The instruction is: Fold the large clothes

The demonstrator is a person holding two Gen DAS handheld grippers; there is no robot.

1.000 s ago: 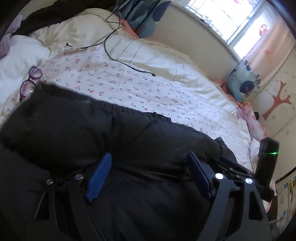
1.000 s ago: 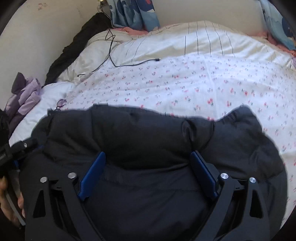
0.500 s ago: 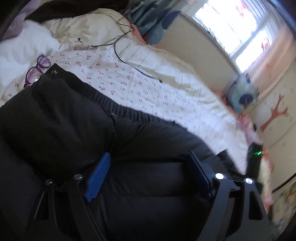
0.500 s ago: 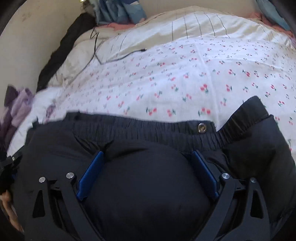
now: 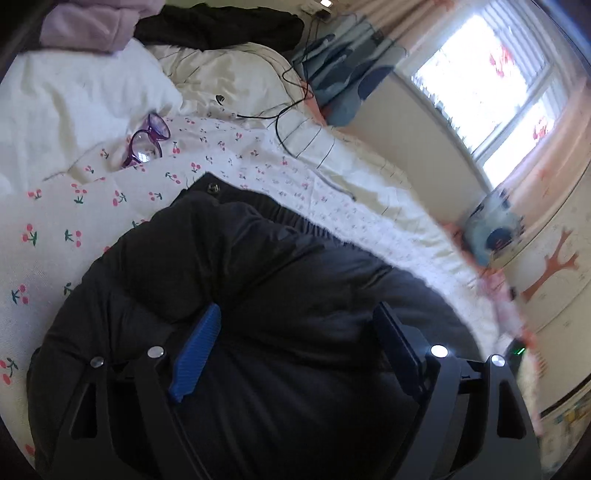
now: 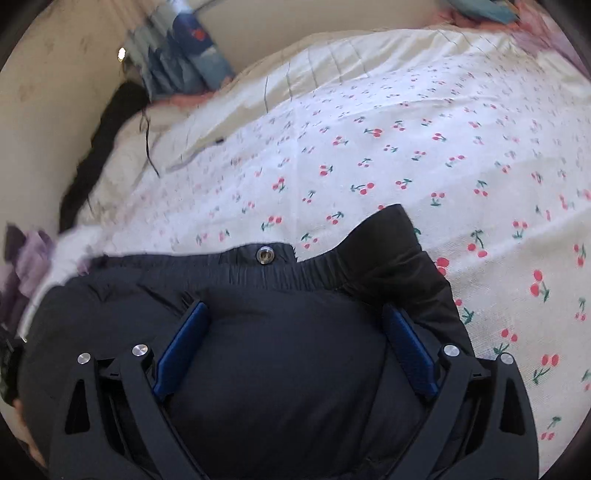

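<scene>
A puffy black padded jacket (image 5: 266, 288) lies bunched on the cherry-print sheet, its elastic hem and a metal snap (image 6: 264, 254) facing away from me. My left gripper (image 5: 299, 314) is open, its blue pads (image 5: 195, 347) wide apart, with jacket fabric bulging between them. My right gripper (image 6: 295, 314) is open too, pads (image 6: 410, 347) spread either side of a puffed fold of the same jacket (image 6: 288, 369). Both sit low over the garment. A jacket flap (image 6: 399, 251) sticks out to the right.
Purple glasses (image 5: 146, 142) lie on the sheet beyond the jacket's left end. A black cable (image 5: 291, 122) trails over the cream quilt. Lilac and black clothes (image 5: 207, 22) sit at the headboard. A blue pillow (image 5: 491, 236) lies by the wall under the window.
Both grippers have pushed forward and lower over the jacket. The hem and its snap have come into view, and the fabric has bunched up between the open fingers.
</scene>
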